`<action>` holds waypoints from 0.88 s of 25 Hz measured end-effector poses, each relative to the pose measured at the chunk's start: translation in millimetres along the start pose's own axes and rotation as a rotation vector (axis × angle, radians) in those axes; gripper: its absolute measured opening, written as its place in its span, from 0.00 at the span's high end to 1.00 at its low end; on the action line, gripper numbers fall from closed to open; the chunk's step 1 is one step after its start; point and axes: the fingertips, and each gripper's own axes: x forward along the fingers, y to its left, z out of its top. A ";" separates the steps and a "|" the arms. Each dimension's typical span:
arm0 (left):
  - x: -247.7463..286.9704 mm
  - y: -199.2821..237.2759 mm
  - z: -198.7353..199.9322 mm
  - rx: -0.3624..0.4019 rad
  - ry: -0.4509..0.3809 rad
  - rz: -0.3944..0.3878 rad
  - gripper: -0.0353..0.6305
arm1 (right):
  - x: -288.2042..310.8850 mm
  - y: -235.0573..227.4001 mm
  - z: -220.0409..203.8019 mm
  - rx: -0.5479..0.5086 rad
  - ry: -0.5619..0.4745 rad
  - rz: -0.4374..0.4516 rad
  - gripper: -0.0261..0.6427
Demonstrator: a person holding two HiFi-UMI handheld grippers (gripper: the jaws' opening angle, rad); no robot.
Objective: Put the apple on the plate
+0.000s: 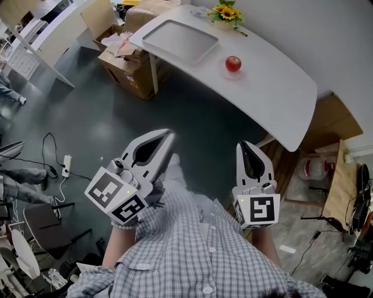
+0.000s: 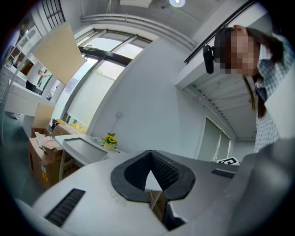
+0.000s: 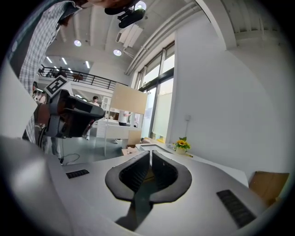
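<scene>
A red apple (image 1: pixel 233 63) sits on the white table (image 1: pixel 274 87), toward its middle; a faint pale round shape lies under it, and I cannot tell whether that is a plate. A grey rectangular tray (image 1: pixel 179 39) lies at the table's left end, also in the left gripper view (image 2: pixel 80 148). My left gripper (image 1: pixel 169 135) and right gripper (image 1: pixel 245 145) are held close to my chest, well short of the table, both shut with nothing between the jaws. The closed tips show in the left gripper view (image 2: pixel 148 152) and the right gripper view (image 3: pixel 150 152). Neither gripper view shows the apple.
A small pot of sunflowers (image 1: pixel 227 13) stands at the table's far edge. Open cardboard boxes (image 1: pixel 125 55) sit on the floor left of the table. A power strip with cables (image 1: pixel 66 166) lies on the dark floor at left. Wooden furniture (image 1: pixel 335 174) stands at right.
</scene>
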 end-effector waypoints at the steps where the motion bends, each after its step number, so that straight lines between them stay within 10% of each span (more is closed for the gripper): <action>1: 5.6 4.9 2.3 0.004 0.004 -0.010 0.93 | 6.2 -2.4 0.7 0.008 0.001 -0.009 0.92; 22: 151.0 172.3 56.5 -0.020 0.110 -0.177 0.93 | 198.5 -38.2 18.1 0.087 0.010 -0.113 0.92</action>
